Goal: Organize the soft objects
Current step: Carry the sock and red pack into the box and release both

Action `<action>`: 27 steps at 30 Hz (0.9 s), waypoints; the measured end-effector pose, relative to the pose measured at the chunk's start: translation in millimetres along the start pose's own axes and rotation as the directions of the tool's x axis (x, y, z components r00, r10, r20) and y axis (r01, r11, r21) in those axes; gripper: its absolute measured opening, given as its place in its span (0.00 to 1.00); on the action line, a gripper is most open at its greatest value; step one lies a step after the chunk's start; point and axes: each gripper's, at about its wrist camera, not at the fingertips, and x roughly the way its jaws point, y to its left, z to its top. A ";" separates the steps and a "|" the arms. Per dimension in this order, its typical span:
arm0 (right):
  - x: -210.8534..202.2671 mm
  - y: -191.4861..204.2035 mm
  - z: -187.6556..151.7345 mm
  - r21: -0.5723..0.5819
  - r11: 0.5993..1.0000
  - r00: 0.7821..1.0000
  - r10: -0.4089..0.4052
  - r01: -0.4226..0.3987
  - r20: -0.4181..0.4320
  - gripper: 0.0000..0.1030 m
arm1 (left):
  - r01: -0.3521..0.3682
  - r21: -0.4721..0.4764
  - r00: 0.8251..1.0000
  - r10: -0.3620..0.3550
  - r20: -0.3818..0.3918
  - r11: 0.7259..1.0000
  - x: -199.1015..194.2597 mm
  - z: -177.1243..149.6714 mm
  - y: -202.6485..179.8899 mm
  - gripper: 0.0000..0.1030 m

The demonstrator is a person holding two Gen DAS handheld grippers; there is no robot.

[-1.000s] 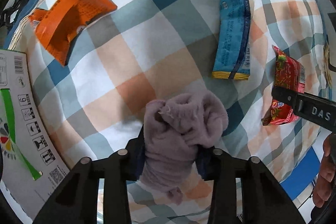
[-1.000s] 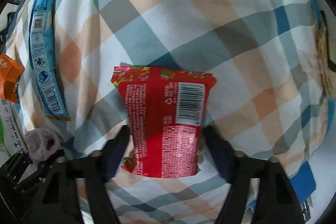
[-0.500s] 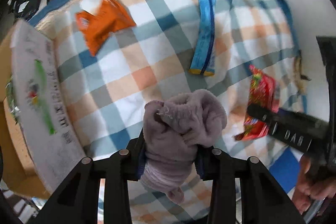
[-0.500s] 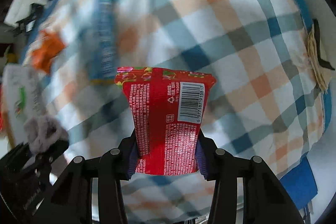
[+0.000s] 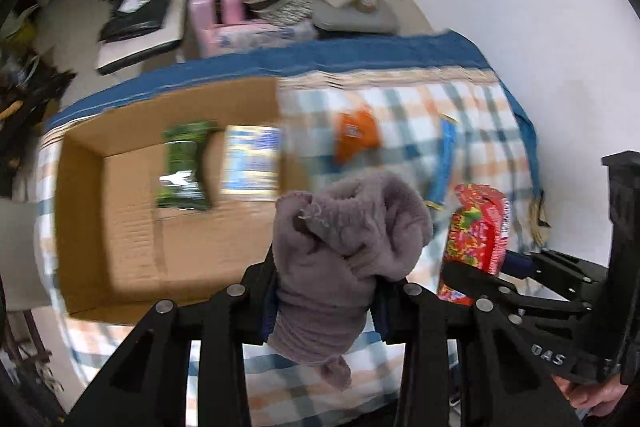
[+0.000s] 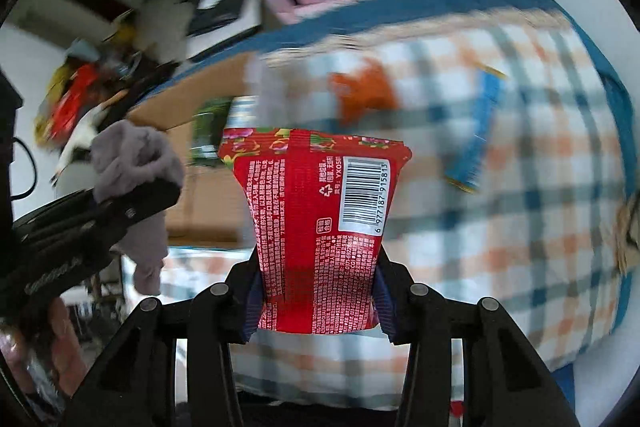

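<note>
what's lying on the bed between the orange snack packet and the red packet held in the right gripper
A long blue packet lies on the checked bedcover between the orange snack packet and the red packet; the right wrist view shows it, blurred.

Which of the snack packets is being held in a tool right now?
The red packet, clamped in the right tool; the orange, blue and green packets lie loose.

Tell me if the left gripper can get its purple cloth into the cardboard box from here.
Probably yes. The left gripper, shut on the purple cloth, hangs above the open cardboard box; bare floor shows beside the green packet and nothing blocks the way.
</note>
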 end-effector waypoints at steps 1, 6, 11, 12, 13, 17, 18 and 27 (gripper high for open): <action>1.4 15.1 2.3 -0.022 1.000 1.000 0.004 -0.004 0.000 0.47 | -0.016 -0.021 1.000 0.016 0.007 1.000 -5.0 -0.8 17.4 0.33; 22.0 95.2 20.4 -0.104 0.994 0.999 0.022 -0.025 -0.025 0.47 | -0.082 -0.110 0.996 0.084 0.015 0.991 -13.3 1.3 94.6 0.33; 61.0 143.8 35.8 -0.119 0.993 0.998 -0.025 0.017 -0.065 0.47 | -0.095 -0.177 0.995 0.095 -0.006 0.980 -0.5 18.8 159.3 0.33; 70.3 148.9 37.9 -0.119 0.993 0.997 -0.035 0.026 -0.074 0.47 | -0.092 -0.184 0.996 0.091 -0.014 0.979 5.4 23.1 167.6 0.33; 79.8 149.2 40.1 -0.119 0.992 0.995 -0.050 0.040 -0.081 0.47 | -0.093 -0.193 0.996 0.090 -0.024 0.977 12.2 28.5 178.4 0.33; 127.8 150.9 48.8 -0.089 0.993 0.985 -0.094 0.082 -0.141 0.47 | -0.098 -0.208 0.994 0.086 -0.065 0.973 40.7 48.4 210.8 0.33; 135.7 152.0 49.6 -0.088 0.992 0.983 -0.104 0.092 -0.152 0.47 | -0.094 -0.210 0.994 0.078 -0.080 0.973 48.3 53.0 217.3 0.33; 200.9 138.0 55.7 -0.057 0.985 0.956 -0.175 0.166 -0.238 0.47 | -0.085 -0.196 0.975 0.041 -0.220 0.977 123.7 79.5 241.3 0.34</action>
